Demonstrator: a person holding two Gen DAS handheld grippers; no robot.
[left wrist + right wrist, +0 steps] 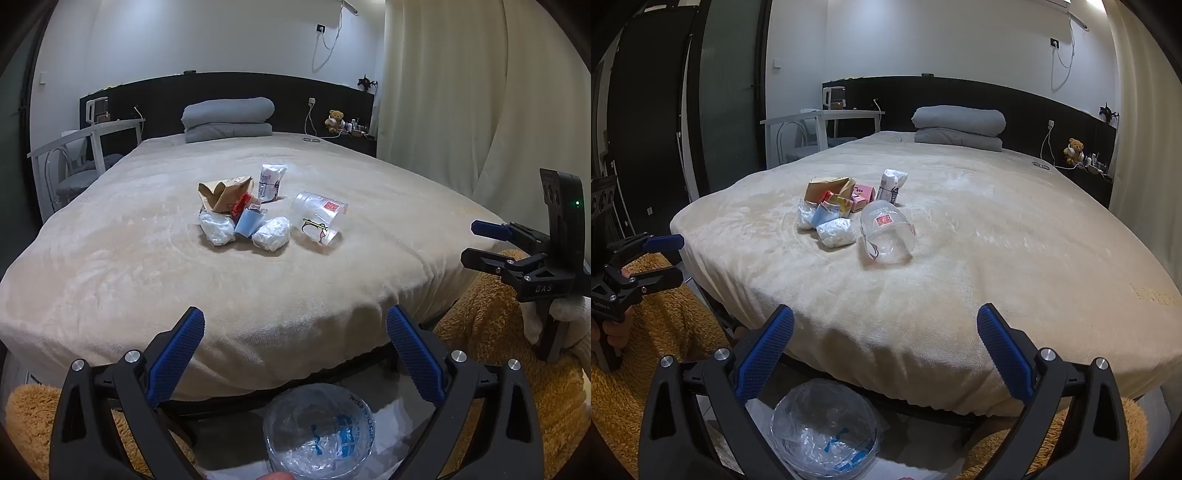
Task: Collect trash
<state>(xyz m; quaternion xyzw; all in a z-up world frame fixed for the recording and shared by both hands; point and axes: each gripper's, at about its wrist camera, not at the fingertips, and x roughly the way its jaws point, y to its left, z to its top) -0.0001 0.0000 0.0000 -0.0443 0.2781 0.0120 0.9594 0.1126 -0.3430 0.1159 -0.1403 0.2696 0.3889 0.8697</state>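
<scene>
hovering before bed (258, 295): left gripper (295, 325), right gripper (885, 325) agape.

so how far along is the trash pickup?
Barely started. Done: nothing obvious, though the lined bin on the floor holds clear plastic. In hand: nothing; the left hand-held gripper and right hand-held gripper are both open and short of the bed. Left: the trash pile and clear cup on the blanket.
</scene>
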